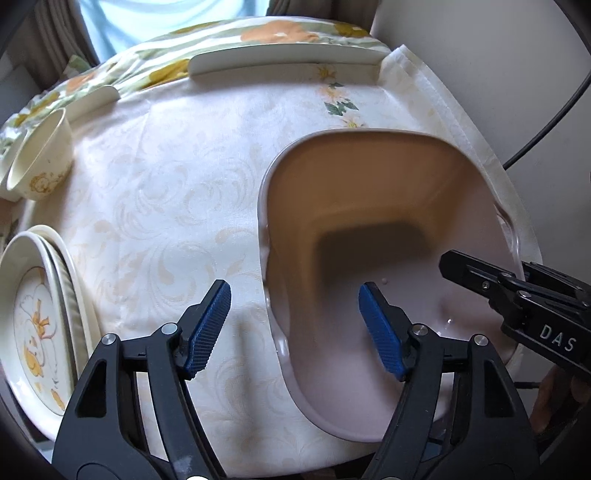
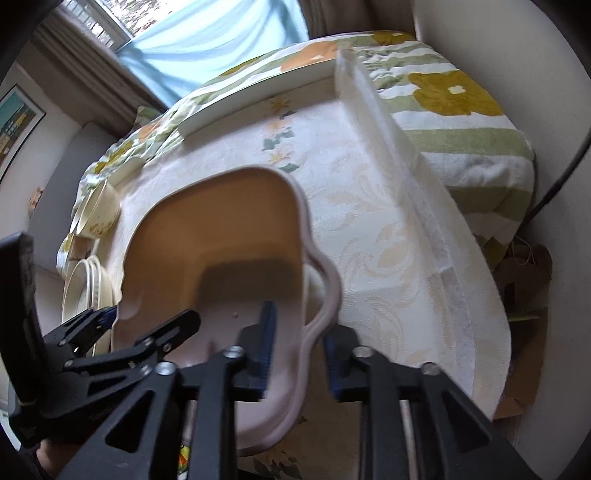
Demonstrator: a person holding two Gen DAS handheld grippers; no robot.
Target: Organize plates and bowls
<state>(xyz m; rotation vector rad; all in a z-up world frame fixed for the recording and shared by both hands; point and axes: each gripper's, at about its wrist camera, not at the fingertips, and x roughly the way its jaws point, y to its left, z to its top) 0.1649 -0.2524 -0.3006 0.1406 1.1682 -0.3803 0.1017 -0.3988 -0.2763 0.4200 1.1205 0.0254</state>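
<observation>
Cream damask cloth [image 1: 155, 206] covered the tabletop, and in the left wrist view a wide bare stretch of it ran through the middle of the frame, between the crockery at the left edge and the basin at the right. At far left a stack of flower-painted plates [image 1: 33, 325] sat cut off by the frame, with a small cream bowl [image 1: 40, 155] lying on its side above it. Along the top edge a long pale plate [image 1: 284, 61] rested where the damask met a floral cloth [image 1: 280, 31].

The left hand-held gripper [image 1: 295, 328] stood spread, its blue pads straddling the near left rim of the pink basin [image 1: 369, 206]; neither pad pressed on it. The basin, empty, filled the right half of the frame.

In the right wrist view the basin [image 2: 221, 229] sat left of centre, with open cloth running right to the folded hem [image 2: 406, 177] at the tabletop's edge. The right hand-held gripper [image 2: 301, 354] was partly open around the basin's wavy right rim, one pad inside and one outside. Whether either pad touched the rim I could not tell.

The basin's near end was hidden behind the gripper frames in both views, and the right view was blurred.
</observation>
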